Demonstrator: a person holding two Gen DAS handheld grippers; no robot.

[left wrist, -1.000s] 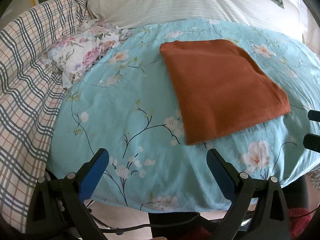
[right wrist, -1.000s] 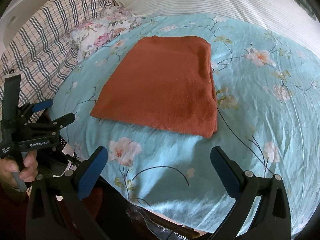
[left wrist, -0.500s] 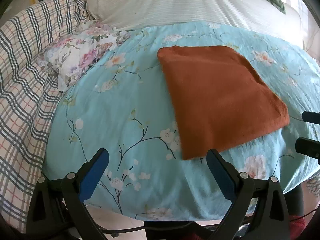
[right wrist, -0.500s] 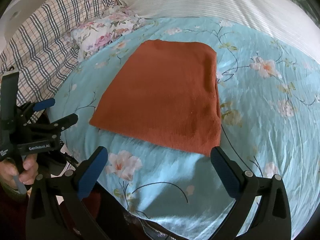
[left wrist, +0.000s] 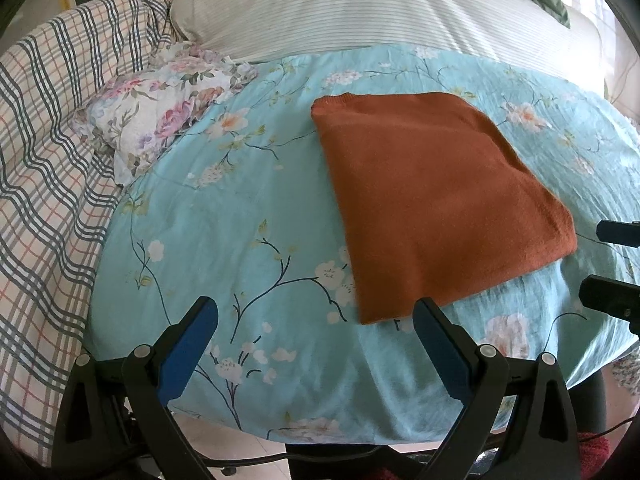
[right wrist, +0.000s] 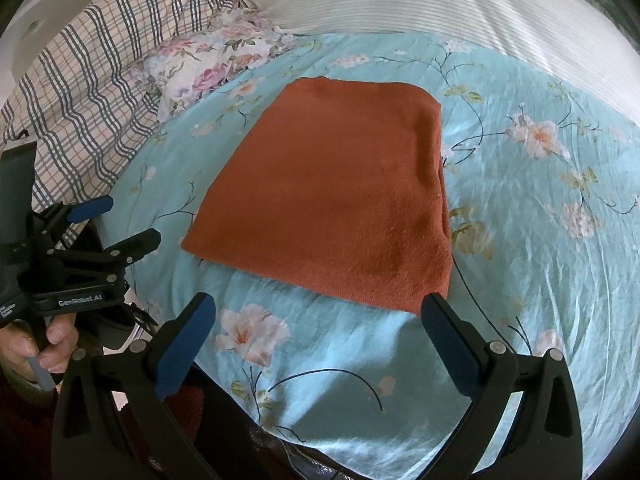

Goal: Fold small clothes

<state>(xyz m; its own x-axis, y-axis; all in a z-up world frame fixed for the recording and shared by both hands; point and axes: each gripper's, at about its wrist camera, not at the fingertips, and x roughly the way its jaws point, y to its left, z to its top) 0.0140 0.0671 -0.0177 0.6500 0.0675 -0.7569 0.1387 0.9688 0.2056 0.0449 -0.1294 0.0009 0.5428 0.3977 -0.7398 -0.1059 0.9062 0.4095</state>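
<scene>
A bed (left wrist: pixel 248 216) wore a teal floral sheet, with a plaid quilt (left wrist: pixel 44 152) at its left and a striped pillow (left wrist: pixel 360 4) behind. One folded rust cloth (left wrist: pixel 436 200) lay flat on the sheet beside one floral cloth (left wrist: pixel 160 116). The left gripper (left wrist: pixel 316 320) and right gripper (right wrist: pixel 318 314) hung before it, both spread wide and empty.

We see a rust-orange folded cloth (left wrist: pixel 436 204) on a turquoise sheet (left wrist: pixel 240 216) printed with pale blossoms and dark twigs — beside it a white pillow (left wrist: pixel 160 112) with pink roses, a plaid blanket (left wrist: pixel 44 152), and a cream-striped cover (left wrist: pixel 340 8); the gripper fingers (right wrist: pixel 182 350) are black — their pads blue.
</scene>
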